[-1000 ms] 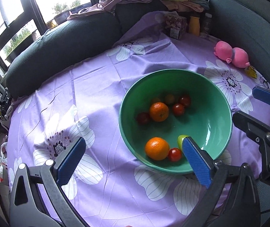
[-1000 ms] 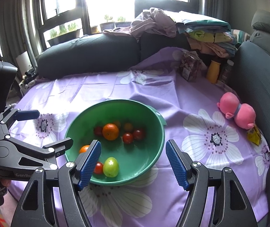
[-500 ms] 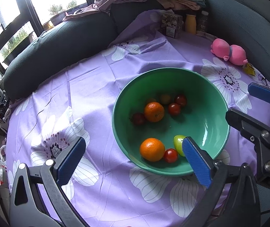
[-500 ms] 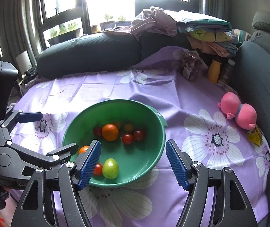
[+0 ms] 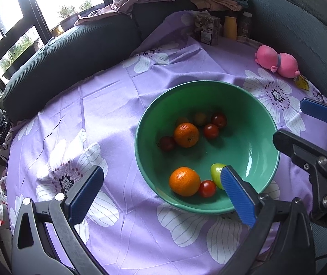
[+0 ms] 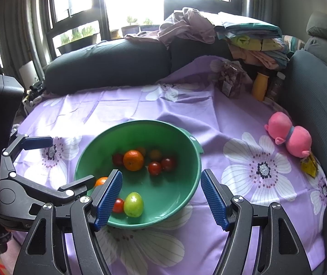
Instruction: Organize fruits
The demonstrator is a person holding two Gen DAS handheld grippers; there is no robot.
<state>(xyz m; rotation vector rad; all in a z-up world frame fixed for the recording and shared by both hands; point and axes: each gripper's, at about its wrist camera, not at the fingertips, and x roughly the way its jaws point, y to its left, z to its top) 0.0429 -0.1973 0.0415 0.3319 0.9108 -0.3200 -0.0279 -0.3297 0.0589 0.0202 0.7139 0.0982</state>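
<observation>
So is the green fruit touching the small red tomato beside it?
Touching. In the right wrist view the green fruit and the tomato meet with no bowl surface showing between them.

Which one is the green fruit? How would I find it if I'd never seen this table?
Find the big green bowl on the purple flowered tablecloth. At its near edge sit an orange, a small red tomato and the green fruit. It's the only yellow-green, egg-shaped piece; everything else is orange or red.
</observation>
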